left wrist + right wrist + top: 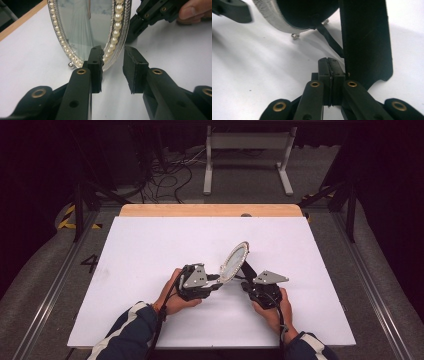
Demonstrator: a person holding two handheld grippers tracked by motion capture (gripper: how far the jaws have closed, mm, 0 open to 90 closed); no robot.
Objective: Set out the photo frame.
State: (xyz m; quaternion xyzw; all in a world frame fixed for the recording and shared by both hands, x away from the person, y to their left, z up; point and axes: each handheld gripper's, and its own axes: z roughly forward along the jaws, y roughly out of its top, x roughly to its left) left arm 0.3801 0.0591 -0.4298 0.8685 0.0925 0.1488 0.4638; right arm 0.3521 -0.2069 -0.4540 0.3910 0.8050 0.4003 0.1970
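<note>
While the left gripper [113, 62] has its jaws apart with nothing pressed between the pads, its left pad sits right at the pearl-beaded rim of the oval mirror [85, 27], the other pad clear of it. Right gripper [329, 67] jaws fully together, gripping nothing; the mirror's black back stand [364, 37] rises just beside them, touching or not I cannot tell. In the high view the mirror [235, 260] stands tilted on the white table [150, 250], mid-table, between left gripper [216, 282] and right gripper [246, 285]. Small ball feet rest on the surface. Wooden strip [210, 210] along the far edge; cables on the floor beyond.
</note>
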